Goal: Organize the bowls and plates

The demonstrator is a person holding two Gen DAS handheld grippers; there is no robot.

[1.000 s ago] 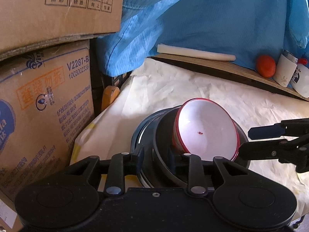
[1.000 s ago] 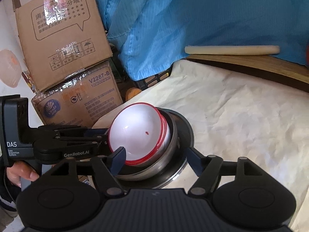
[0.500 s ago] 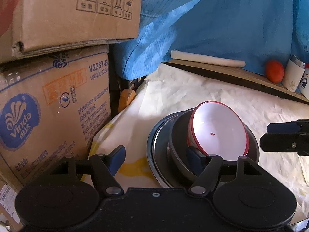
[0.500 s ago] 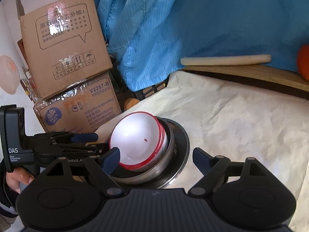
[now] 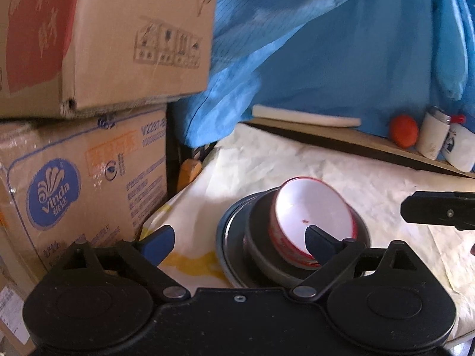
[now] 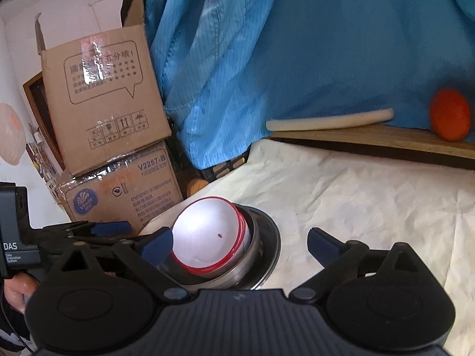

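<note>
The red-rimmed white bowl (image 5: 311, 216) sits tilted in a metal bowl (image 5: 261, 255) on a steel plate (image 5: 228, 246), mouth up – leaning toward the cartons (image 5: 83, 178) – on creased cream paper (image 6: 341, 192) (blue cloth behind). Left gripper (image 5: 239, 241) and right gripper (image 6: 240, 243), earlier narrower, are opening, gripping nothing.

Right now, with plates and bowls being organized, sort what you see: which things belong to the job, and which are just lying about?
Job: red-rimmed white bowl, metal bowl, metal plate.

Lying about: cardboard boxes, blue cloth, orange fruit, white roll, white bottles.
</note>
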